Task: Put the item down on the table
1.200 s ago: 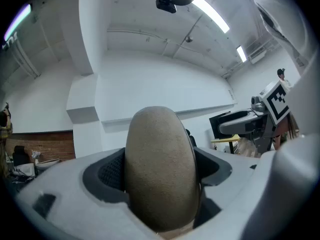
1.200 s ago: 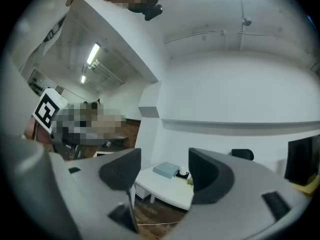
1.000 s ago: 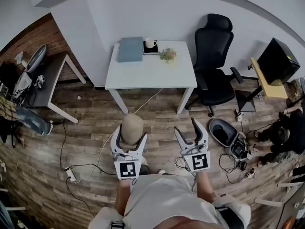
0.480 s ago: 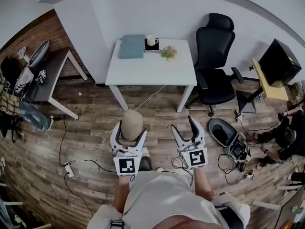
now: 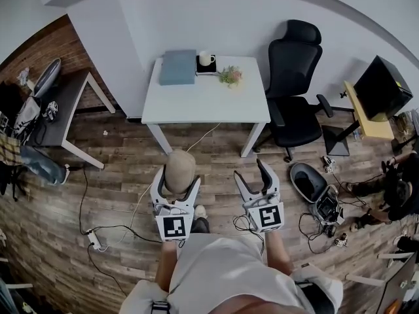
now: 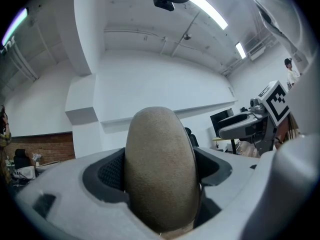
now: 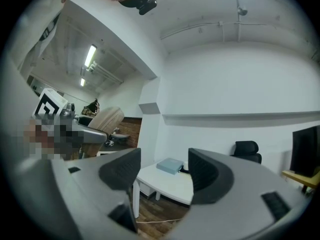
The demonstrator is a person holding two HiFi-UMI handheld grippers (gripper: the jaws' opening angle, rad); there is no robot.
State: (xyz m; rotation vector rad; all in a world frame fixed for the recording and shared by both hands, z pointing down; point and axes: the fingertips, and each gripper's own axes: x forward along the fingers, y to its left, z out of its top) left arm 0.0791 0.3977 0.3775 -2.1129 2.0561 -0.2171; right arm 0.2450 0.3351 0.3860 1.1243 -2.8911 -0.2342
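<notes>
My left gripper (image 5: 177,183) is shut on a tan, rounded, suede-like oval item (image 5: 179,172), held upright above the wooden floor in front of the white table (image 5: 206,100). That item (image 6: 161,169) fills the gap between the jaws of the left gripper (image 6: 160,176) in the left gripper view. To its right, my right gripper (image 5: 257,177) stands open with nothing in it. In the right gripper view the right gripper (image 7: 164,171) points towards the table (image 7: 170,183), and the tan item (image 7: 105,122) shows at the left.
On the table's far edge lie a blue-grey folder (image 5: 179,67), a white mug (image 5: 205,59) on a dark coaster and a small plant (image 5: 230,76). A black office chair (image 5: 294,90) stands right of the table, a grey desk (image 5: 62,106) left. Cables and an open case (image 5: 309,181) lie on the floor.
Both grippers have drawn slightly down in the head view, a little nearer the person's body. The left gripper stays shut on the tan item and the right stays open.
</notes>
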